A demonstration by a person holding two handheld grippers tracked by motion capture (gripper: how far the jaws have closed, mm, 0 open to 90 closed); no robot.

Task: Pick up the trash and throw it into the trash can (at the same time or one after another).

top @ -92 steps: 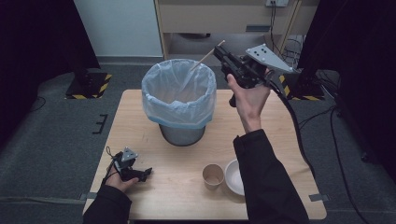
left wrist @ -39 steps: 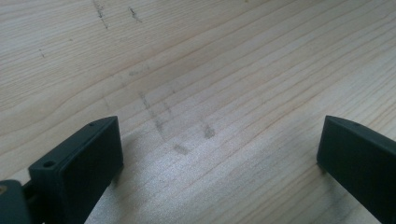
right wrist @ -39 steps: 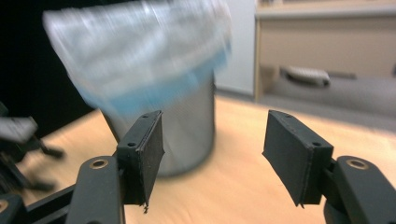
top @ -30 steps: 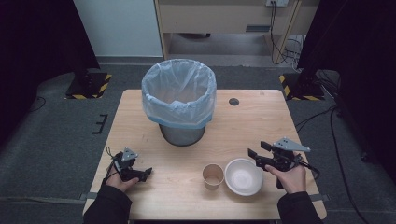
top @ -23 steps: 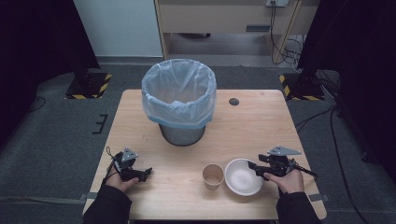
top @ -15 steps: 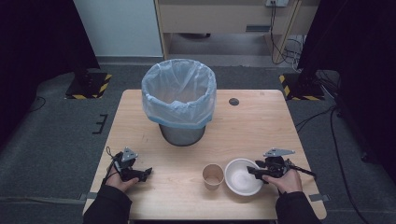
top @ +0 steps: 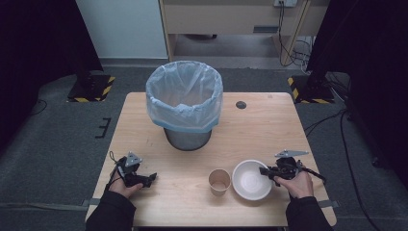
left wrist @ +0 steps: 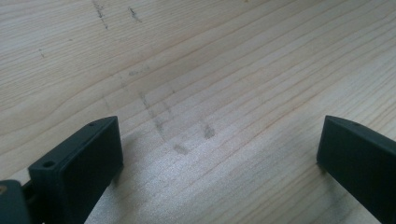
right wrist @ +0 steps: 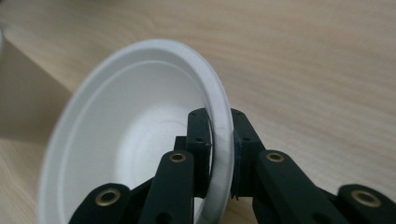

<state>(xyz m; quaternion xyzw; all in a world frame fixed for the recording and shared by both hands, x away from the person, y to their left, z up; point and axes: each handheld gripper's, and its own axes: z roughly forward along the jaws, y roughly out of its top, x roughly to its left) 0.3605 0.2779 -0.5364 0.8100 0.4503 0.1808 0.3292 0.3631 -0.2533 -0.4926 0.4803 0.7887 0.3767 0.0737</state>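
A white paper bowl point(top: 250, 179) sits on the wooden table near its front right. My right gripper point(top: 265, 171) has just been closing and is now shut on the bowl's right rim point(right wrist: 219, 140), one jaw inside the bowl and one outside. A brown paper cup point(top: 219, 182) stands upright just left of the bowl. At the front left my left gripper point(top: 150, 178) rests low over the table, and its jaws stand wide apart with bare wood point(left wrist: 210, 121) between them.
A metal bin lined with a pale blue bag point(top: 184, 101) stands at the table's middle back. A small dark round spot point(top: 241, 105) lies on the table behind and right of it. The table point(top: 269, 130) ends close behind both hands.
The right hand came down from over the bin to the bowl. Over the last second it sank a little and its jaws closed on the bowl's rim. The left hand has not moved.
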